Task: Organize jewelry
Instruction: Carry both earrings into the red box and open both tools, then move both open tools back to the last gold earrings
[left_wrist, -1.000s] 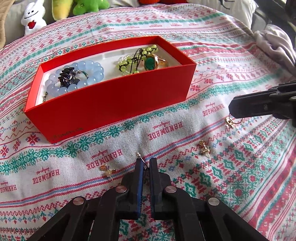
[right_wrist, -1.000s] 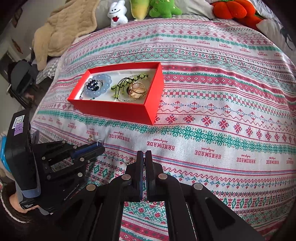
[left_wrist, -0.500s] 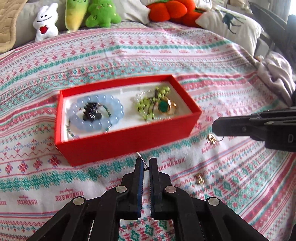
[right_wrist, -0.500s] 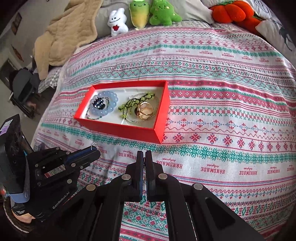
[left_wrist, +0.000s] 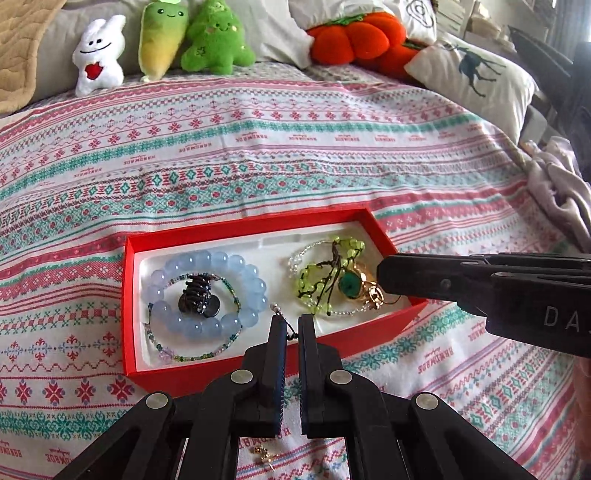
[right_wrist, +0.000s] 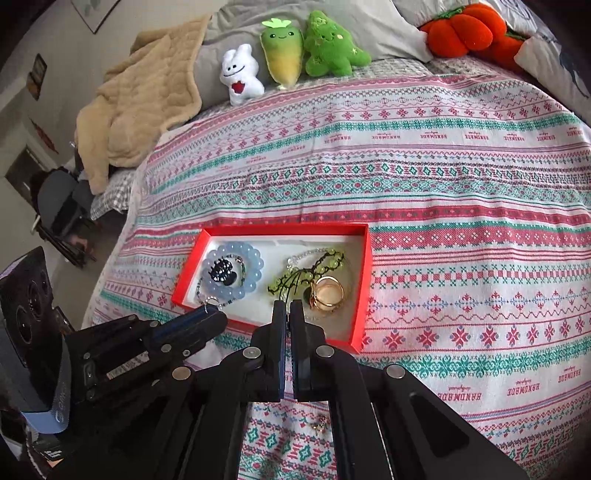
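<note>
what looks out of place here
One small gold earring lies loose on the bedspread, outside the red box that holds the other jewelry, below the left gripper.

Bright, even daylight, soft shadows.
Both fisheye views bend the bedspread (left_wrist: 295, 155) at the edges; the right wrist view has dark vignetted corners; focus stays sharp.

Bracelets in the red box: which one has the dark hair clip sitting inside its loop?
The pale blue bead bracelet at the left end rings the dark hair clip. The green bead bracelet lies at the right end, beside the gold pieces.
</note>
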